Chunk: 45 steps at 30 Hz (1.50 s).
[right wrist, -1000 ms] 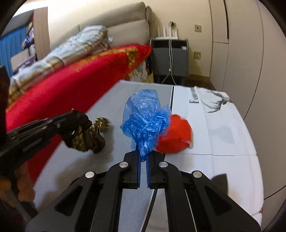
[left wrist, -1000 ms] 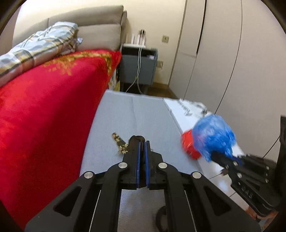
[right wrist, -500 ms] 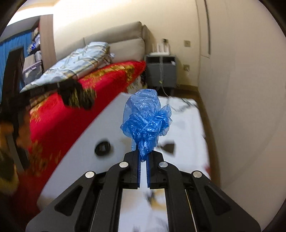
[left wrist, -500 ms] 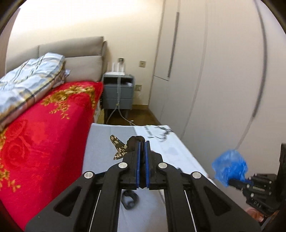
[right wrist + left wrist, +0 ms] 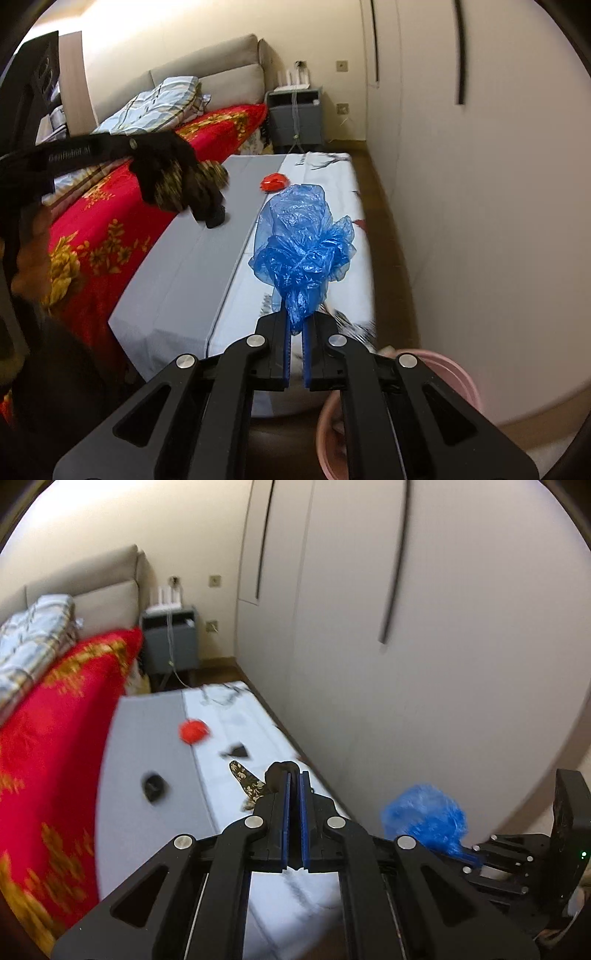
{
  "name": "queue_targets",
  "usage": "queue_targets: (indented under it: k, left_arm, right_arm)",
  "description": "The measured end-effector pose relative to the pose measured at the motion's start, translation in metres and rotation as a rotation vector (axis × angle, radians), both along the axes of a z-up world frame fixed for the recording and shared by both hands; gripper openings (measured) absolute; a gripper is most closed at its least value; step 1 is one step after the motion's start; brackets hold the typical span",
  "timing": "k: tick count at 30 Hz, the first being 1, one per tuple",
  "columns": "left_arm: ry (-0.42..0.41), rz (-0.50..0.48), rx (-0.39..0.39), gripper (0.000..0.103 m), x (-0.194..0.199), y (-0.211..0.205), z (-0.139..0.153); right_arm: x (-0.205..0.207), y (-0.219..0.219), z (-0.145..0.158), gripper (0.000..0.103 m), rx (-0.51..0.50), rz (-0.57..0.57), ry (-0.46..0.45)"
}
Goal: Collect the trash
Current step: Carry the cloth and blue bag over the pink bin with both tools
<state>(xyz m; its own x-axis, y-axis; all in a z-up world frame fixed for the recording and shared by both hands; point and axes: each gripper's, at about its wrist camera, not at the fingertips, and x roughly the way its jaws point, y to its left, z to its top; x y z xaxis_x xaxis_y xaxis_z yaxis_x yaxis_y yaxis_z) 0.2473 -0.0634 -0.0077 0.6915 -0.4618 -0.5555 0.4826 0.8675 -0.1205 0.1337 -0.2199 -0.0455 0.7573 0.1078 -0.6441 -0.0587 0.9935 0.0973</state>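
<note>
- Trash is held in both grippers: a crumpled blue plastic bag (image 5: 303,236) is pinched by its tail in the right gripper (image 5: 295,328), and a dark wrapper with gold print (image 5: 249,782) is clamped in the left gripper (image 5: 293,775).
- Since a second ago, both pieces have been lifted off the desk (image 5: 184,266) and carried back toward its near end; a pink bin (image 5: 461,376) is now seen under the right gripper.
- Depositing is judged to be the step in hand.
- Left behind on the desk are a red scrap (image 5: 274,181) and small black pieces (image 5: 154,785).
- The blue bag appears thin, wrinkled and translucent.
</note>
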Motion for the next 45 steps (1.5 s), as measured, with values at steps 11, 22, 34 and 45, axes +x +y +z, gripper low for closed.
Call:
queue_targets:
  k: [11,22,34,45]
  left_arm:
    - [0.058,-0.038,0.108,0.005,-0.109,-0.038,-0.026]
    - [0.053,-0.068,0.172,0.005,-0.174,-0.051,-0.036]
    - [0.073,-0.146,0.174,0.005,-0.163,-0.084,-0.046]
    - [0.117,-0.277,0.156,0.005,-0.106,-0.153,-0.082]
  right_arm:
    - [-0.102,-0.02,0.0,0.005,0.049,-0.082,-0.005]
    - [-0.151,-0.023,0.003,0.005,0.065,-0.092,-0.039]
    - [-0.142,-0.049,-0.017,0.005,0.098,-0.207,0.027]
    - [-0.085,-0.105,-0.077,0.006,0.129,-0.418,0.204]
